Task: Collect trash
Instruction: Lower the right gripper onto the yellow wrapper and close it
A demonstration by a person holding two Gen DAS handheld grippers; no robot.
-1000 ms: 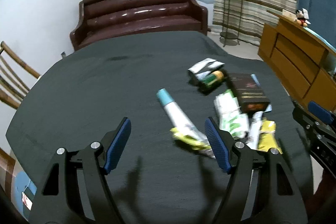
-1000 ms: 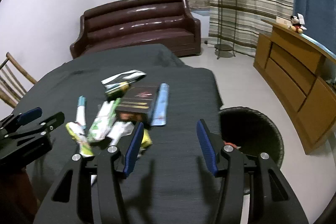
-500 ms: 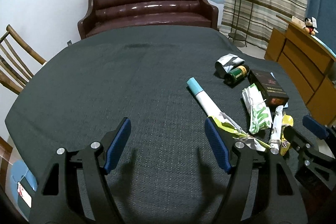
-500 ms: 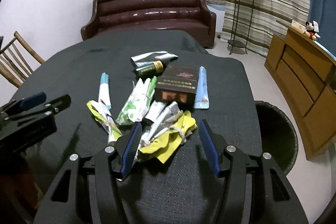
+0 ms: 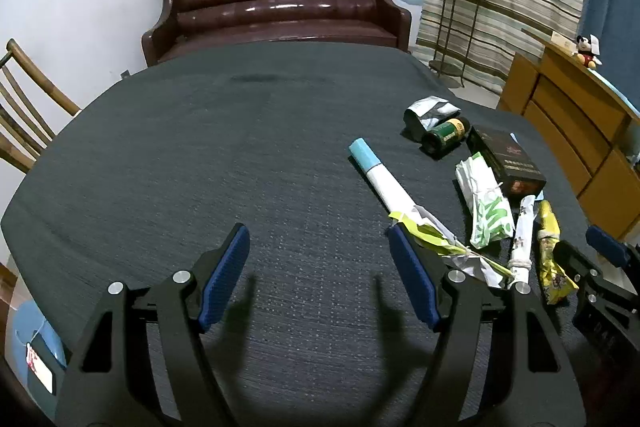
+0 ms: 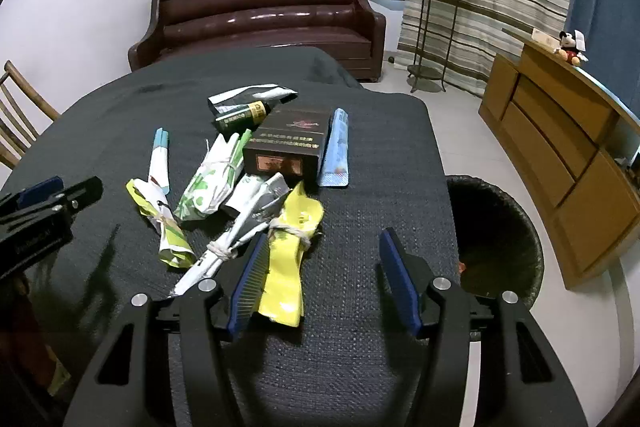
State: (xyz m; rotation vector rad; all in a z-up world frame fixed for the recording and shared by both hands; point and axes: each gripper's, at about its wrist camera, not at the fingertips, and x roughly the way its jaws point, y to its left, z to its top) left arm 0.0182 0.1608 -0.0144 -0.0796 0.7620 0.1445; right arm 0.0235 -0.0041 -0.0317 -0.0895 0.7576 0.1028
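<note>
Trash lies heaped on the dark tablecloth (image 6: 360, 307): a yellow wrapper (image 6: 288, 251), a tied grey-white wrapper (image 6: 248, 219), a green-white packet (image 6: 212, 175), a dark box (image 6: 288, 143), a blue sachet (image 6: 336, 151) and a green bottle (image 6: 240, 117). My right gripper (image 6: 324, 237) is open just over the cloth. The yellow wrapper lies between its jaws against the left finger, and the pads do not press it. My left gripper (image 5: 316, 231) is open over bare cloth, with a yellow-green wrapper (image 5: 432, 235) just outside its right finger. A blue-tipped white tube (image 5: 380, 179) lies beyond.
A black woven bin (image 6: 500, 239) stands on the floor off the table's right edge. A brown sofa (image 6: 260, 19) is behind the table, a wooden chair (image 5: 20, 115) at the left, a wooden cabinet (image 6: 560, 131) and a plant stand (image 6: 436, 27) at the right.
In the right wrist view the pile came closer, and the yellow wrapper now lies between the jaws. In the left wrist view the trash slid to the right of the jaws.
</note>
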